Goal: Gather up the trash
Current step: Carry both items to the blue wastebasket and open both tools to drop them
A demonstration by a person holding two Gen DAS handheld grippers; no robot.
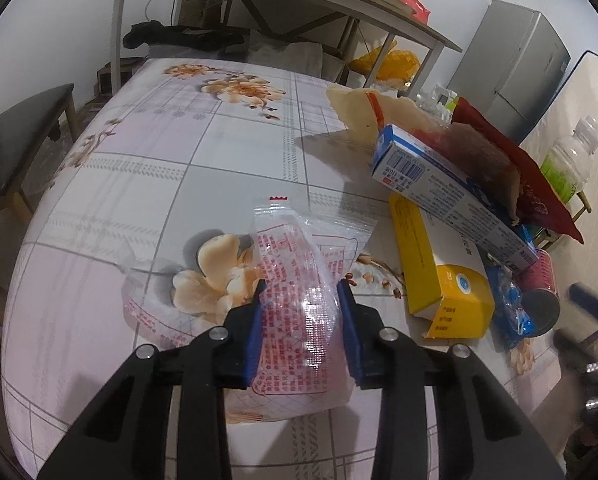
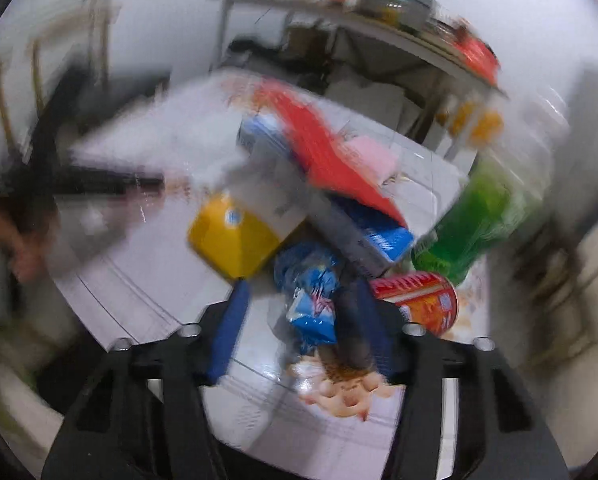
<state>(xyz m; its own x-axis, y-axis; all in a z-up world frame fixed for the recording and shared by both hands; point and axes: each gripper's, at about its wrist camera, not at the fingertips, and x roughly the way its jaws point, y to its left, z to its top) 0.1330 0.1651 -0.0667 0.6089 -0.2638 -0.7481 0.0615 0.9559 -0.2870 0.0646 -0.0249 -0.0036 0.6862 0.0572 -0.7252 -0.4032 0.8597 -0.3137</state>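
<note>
Left of the yellow box (image 1: 443,268), the left gripper (image 1: 302,292) has its blue pads around a clear printed plastic bag (image 1: 299,280) on the floral tablecloth (image 1: 179,140). Only the blurred right-wrist view shows the right gripper (image 2: 299,300), jaws spread and empty, at a blue wrapper (image 2: 311,292) just below that box (image 2: 235,236).

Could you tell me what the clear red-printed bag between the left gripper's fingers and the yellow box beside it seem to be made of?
The clear red-printed bag looks like thin glossy plastic film: see-through, crinkled, catching glare. The yellow box seems to be matte printed cardboard, with crisp folded edges and an open end flap.
</note>
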